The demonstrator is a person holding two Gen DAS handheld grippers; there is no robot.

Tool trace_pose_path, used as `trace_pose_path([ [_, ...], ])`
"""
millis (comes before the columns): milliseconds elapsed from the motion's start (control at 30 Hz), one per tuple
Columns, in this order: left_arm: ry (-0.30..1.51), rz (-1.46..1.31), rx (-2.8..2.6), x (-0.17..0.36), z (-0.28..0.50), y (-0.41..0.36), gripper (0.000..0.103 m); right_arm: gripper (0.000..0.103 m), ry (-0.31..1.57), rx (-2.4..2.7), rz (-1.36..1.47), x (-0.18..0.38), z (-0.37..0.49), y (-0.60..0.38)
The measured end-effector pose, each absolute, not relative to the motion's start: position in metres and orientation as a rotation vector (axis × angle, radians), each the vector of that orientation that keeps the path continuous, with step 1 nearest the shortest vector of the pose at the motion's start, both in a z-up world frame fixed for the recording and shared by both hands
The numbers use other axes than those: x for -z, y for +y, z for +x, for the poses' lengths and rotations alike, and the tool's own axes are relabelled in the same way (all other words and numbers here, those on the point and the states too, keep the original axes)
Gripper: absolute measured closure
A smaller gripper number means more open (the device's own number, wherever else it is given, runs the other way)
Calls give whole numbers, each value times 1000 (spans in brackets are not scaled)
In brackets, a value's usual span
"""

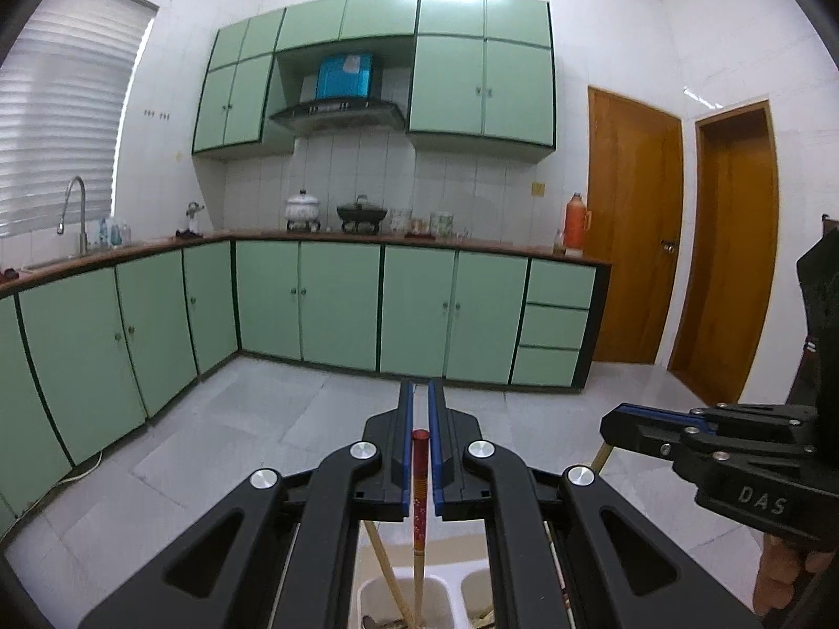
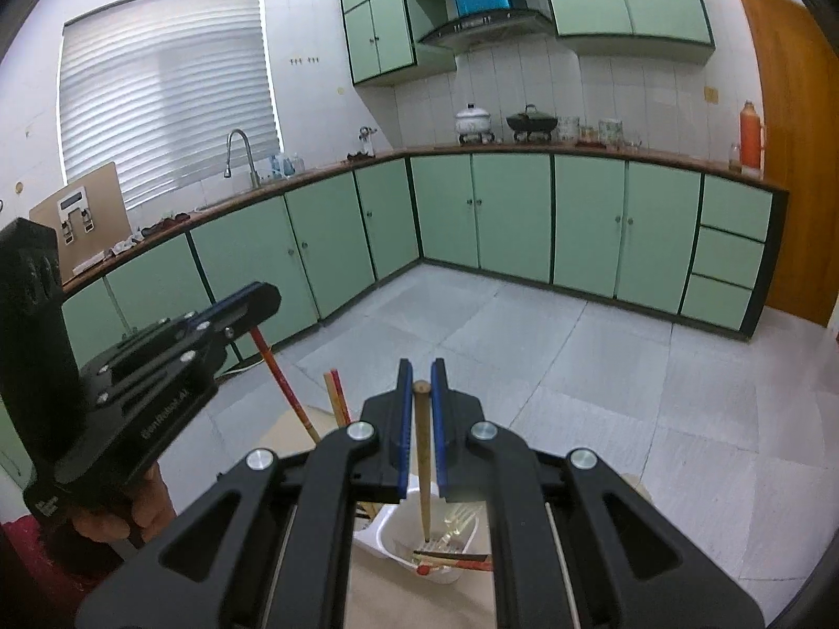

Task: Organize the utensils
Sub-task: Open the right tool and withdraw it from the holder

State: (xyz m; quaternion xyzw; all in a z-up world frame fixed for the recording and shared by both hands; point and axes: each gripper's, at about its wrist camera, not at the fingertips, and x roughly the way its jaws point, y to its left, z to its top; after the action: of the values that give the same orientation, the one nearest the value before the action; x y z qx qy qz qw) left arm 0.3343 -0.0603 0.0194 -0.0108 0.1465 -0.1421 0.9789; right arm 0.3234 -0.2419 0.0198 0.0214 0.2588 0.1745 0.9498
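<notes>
White holder (image 1: 398,597) cut by bottom edge; red chopstick (image 1: 419,498) tip hidden inside.

Ahead: we are seeing open floor (image 2: 550,346) | Below: white holder (image 2: 398,534) and upright chopsticks (image 2: 335,398) are crowding our descent.

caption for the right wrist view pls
Right gripper shut on a wooden chopstick above a white utensil holder.

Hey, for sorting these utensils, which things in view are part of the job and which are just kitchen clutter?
Part of the job:
- red chopstick in the left hand-held gripper
- wooden chopstick in the right hand-held gripper
- white utensil holder
- forks inside it

Just lying about:
- orange thermos
- white pot
- black wok
- faucet
</notes>
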Motion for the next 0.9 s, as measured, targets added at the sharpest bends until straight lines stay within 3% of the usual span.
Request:
trace_pose_path([
  [167, 351, -15, 281, -2, 343, -60, 97, 96, 575, -365, 37, 3, 326, -237],
  [233, 368, -10, 272, 3, 344, -59, 96, 91, 595, -354, 43, 10, 325, -237],
  [267, 375, -9, 271, 4, 343, -58, 92, 85, 600, -351, 45, 11, 325, -236],
  [467, 353, -18, 244, -4, 327, -44, 68, 81, 561, -276, 91, 8, 308, -253],
  [600, 344, -24, 220, -12, 311, -37, 57, 58, 508, -211, 70, 2, 284, -263],
  [800, 325, -31, 199, -19, 274, -28, 25, 26, 432, -147, 41, -7, 240, -271],
  [900, 307, -28, 194, -21, 252, -25, 12, 16, 420, -142, 73, -6, 222, -278],
])
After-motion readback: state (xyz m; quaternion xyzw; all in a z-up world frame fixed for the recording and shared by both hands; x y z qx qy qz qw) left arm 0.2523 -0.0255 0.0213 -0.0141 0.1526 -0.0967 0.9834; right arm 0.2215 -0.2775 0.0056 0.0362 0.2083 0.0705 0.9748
